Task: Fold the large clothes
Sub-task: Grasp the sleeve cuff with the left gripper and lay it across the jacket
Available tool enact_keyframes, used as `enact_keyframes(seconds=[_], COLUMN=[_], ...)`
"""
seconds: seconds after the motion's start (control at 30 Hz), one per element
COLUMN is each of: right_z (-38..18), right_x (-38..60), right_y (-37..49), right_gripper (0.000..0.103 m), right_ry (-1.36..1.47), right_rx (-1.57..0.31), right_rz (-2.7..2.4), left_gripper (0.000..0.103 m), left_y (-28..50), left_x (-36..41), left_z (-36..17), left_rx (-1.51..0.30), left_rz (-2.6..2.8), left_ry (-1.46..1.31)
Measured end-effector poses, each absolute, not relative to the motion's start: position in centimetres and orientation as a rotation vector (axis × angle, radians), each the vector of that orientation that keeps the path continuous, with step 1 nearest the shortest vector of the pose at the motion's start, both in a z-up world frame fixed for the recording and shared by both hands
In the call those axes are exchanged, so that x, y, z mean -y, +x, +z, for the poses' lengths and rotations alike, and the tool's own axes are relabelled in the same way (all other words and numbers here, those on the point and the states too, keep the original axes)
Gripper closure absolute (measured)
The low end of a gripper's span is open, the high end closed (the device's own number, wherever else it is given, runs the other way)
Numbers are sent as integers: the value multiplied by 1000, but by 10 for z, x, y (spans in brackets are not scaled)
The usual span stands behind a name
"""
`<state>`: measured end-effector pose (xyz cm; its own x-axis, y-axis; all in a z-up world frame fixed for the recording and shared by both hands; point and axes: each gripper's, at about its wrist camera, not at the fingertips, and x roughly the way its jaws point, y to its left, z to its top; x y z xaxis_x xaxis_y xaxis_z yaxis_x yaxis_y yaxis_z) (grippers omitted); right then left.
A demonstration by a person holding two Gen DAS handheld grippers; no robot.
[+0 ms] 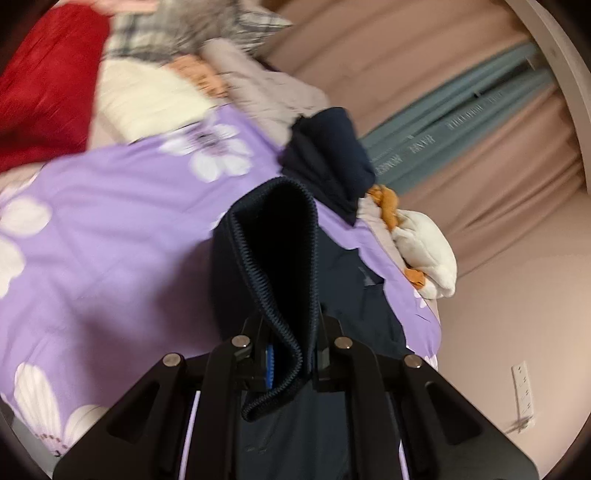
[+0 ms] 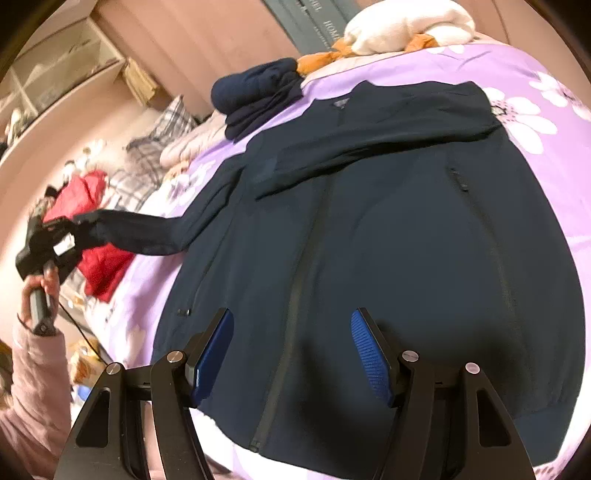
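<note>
Rightward only: jacket front (seemingly zipped)

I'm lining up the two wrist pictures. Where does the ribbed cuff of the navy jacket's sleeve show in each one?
Left wrist view: the ribbed cuff fills the lower middle, clamped in the left gripper.
Right wrist view: the cuff is far left at mid height, pulled off the bed by that gripper, with the sleeve stretched out to it.
Shared landmark: the folded navy garment beside the white plush toy.
</note>
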<state>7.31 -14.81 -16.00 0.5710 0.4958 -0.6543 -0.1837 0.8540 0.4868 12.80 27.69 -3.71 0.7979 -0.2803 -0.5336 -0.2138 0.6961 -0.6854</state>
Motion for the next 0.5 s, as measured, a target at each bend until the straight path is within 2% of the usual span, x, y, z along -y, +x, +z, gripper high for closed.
enact_keyframes(seconds=[0.27, 0.5], right_z=[-165, -173], right_x=[197, 234], right_y=[70, 62], right_gripper=[37, 37], right_ry=[512, 587], right_rx=[-825, -786], right_rz=[372, 299], left_gripper=[91, 90], left_y=[204, 278], left_x=[-159, -5], left_z=[22, 4], left_rx=[-697, -846], left_rz=[-137, -251], left_ry=[-581, -339])
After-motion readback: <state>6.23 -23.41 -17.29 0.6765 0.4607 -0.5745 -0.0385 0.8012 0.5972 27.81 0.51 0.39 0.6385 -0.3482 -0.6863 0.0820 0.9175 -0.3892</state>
